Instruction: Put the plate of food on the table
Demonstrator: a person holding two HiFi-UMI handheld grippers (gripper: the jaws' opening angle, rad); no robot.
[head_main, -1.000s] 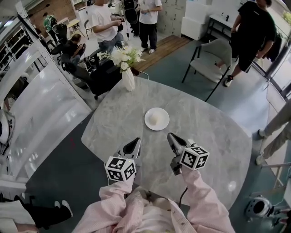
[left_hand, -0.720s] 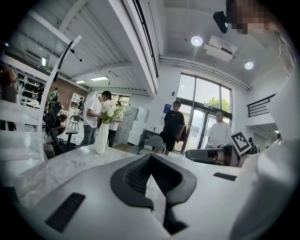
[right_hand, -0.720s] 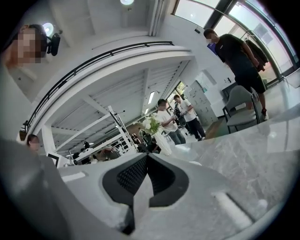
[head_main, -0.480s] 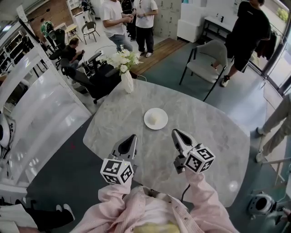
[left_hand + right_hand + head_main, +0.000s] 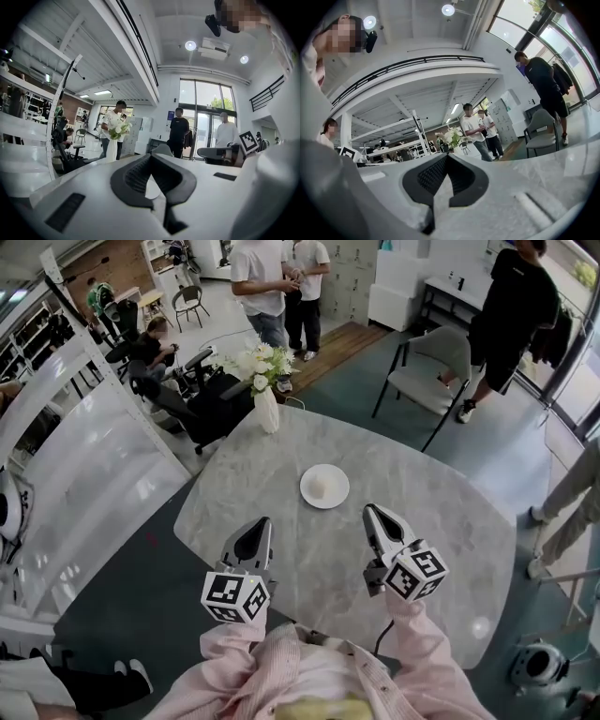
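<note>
Plate of food [image 5: 324, 487] lies up-frame on the table [image 5: 450, 521]; we judge our right gripper [image 5: 373, 514] nearer than the left gripper [image 5: 257, 526], both with jaws together, empty.

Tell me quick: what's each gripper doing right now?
Left gripper: closed, holding nothing.
Right gripper: closed, holding nothing.

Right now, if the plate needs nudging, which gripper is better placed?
Right, by a small margin. The right gripper has its tip nearer the plate. The left gripper sits lower and farther off. Both are shut, empty and clear of the plate.
</note>
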